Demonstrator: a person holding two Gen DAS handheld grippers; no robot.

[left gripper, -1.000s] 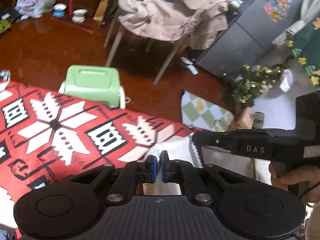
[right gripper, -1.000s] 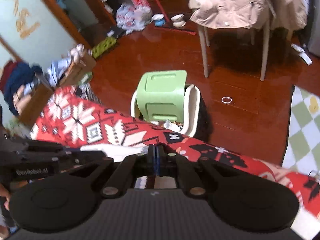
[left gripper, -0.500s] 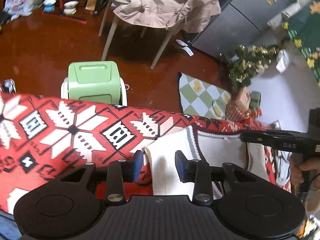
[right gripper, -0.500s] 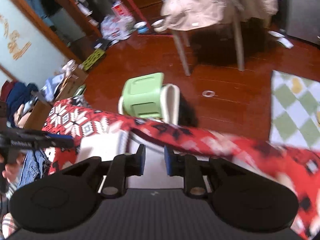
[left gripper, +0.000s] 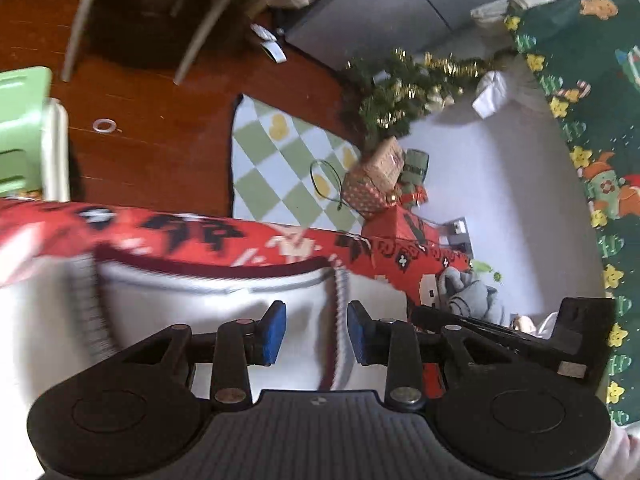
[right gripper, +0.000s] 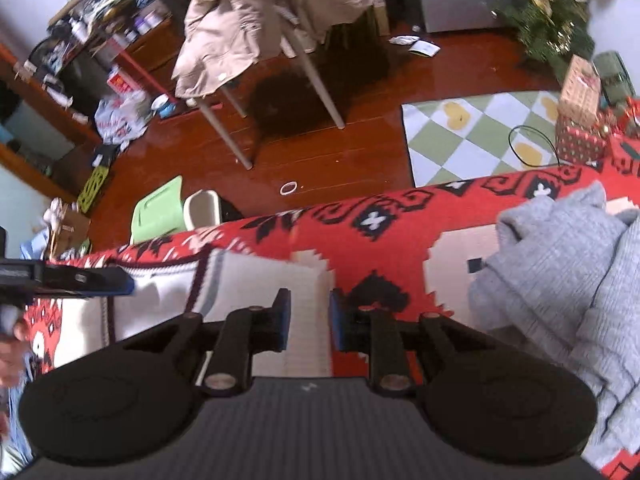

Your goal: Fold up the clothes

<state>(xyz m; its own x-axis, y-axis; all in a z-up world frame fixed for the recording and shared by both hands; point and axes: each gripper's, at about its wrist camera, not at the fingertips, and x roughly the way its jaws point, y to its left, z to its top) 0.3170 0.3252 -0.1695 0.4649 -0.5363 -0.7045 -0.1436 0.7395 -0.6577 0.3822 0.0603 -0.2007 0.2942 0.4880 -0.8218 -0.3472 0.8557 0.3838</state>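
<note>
A white knit sweater [left gripper: 200,304] with a dark-striped hem lies flat on the red patterned blanket [left gripper: 280,244]. My left gripper [left gripper: 316,332] hovers over its right part, jaws apart and closing a little; the hem shows below the gap and the blue pads touch nothing. In the right wrist view my right gripper [right gripper: 308,320] stands open above the sweater's [right gripper: 256,280] right edge on the blanket [right gripper: 360,220], gripping nothing. The left gripper's black body [right gripper: 80,278] pokes in from the left there. A grey knit garment [right gripper: 560,260] lies crumpled to the right.
Beyond the bed edge: a green stool [right gripper: 158,212], a chair draped with a beige coat [right gripper: 248,20], a checkered mat [right gripper: 472,140], wrapped gift boxes [right gripper: 580,120] and a small Christmas tree [left gripper: 400,88]. Clutter lines the far-left wall.
Both grippers went from shut on the white sweater to open and let it go. Both views swung right along the bed, and the grey garment came into view.
</note>
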